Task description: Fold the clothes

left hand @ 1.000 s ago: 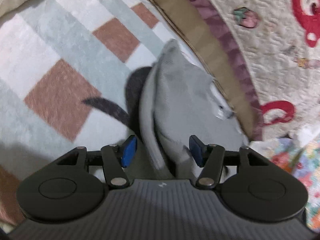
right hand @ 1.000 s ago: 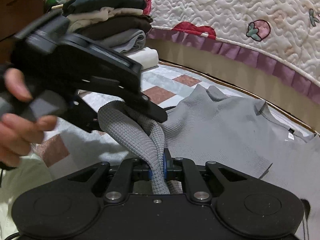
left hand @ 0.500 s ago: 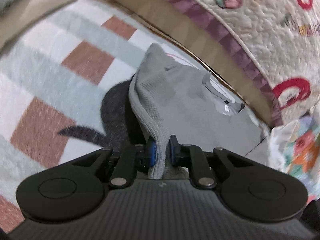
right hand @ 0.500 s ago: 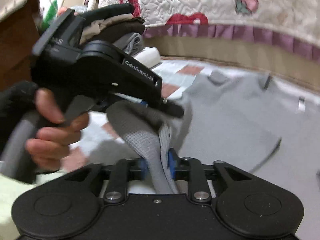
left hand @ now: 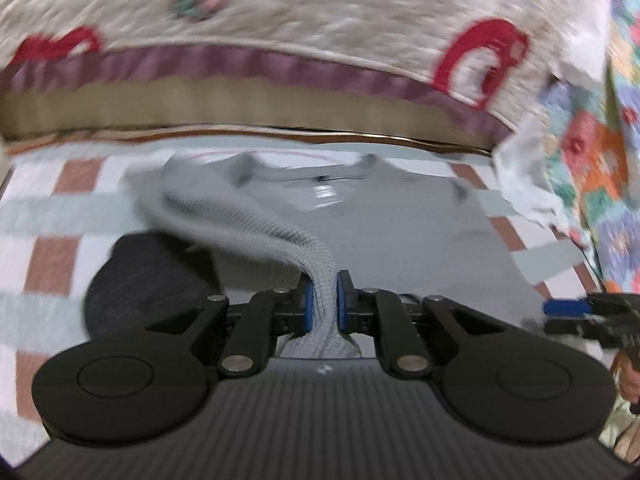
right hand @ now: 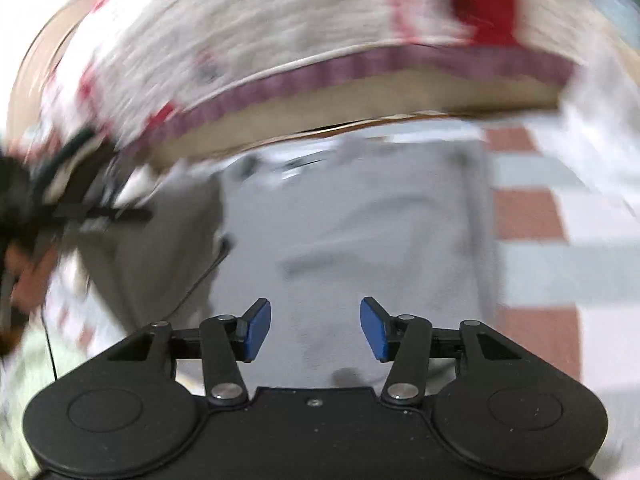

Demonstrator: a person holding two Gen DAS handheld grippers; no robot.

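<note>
Grey waffle-knit fabric is what both views turn on: a grey long-sleeved knit top (left hand: 400,216) lies spread on the checked white, pale-green and terracotta blanket (left hand: 52,216), its collar toward the quilted cream bedspread with red prints and a mauve border (left hand: 280,20) that hangs along the far side.

The left gripper (left hand: 322,304) has clamped its blue pads on the bunched sleeve (left hand: 248,220), which a second ago lay loose between wide-open jaws. The sleeve now rises in a taut ridge from the far left shoulder down into the pads, casting a dark shadow on the blanket beneath.

The right gripper (right hand: 315,328) has done the opposite. A second ago it pinched that same roll of fabric; now its jaws are opening and nothing sits between the pads, only the flat body of the top below them. Its blue tip also shows at the right edge of the left camera's view, clear of the cloth.

So the sleeve looks to have been passed from right to left. I'd judge the left is placed to carry the sleeve across the chest for the first fold, while the right is free to pin or smooth the body. Both views are smeared with motion, so fine detail at the collar is hard to make out.
</note>
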